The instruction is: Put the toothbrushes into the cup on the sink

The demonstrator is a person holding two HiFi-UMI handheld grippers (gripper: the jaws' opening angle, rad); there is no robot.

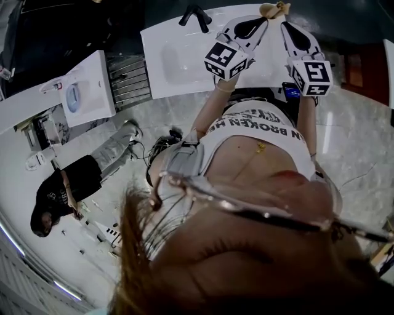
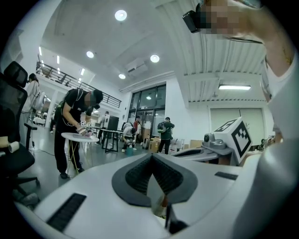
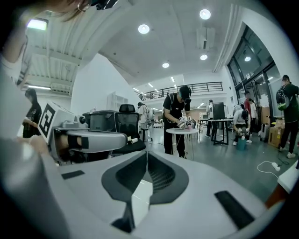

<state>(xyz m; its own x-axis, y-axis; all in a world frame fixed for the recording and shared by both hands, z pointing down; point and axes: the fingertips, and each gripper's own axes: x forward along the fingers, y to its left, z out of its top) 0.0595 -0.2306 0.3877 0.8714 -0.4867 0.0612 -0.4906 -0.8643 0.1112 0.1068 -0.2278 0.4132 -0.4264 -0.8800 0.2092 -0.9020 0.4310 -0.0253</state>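
Left gripper [image 1: 257,23] and right gripper [image 1: 288,27] clenched empty over the sink [image 1: 178,61]; we judge pickup not begun and must next locate a toothbrush.

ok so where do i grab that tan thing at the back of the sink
Likely its near end, coming from the front: the tan thing sits at the back edge of the sink, just past the tips of the left gripper and right gripper, both shut. Its shape is too small to tell, so open up and check first.
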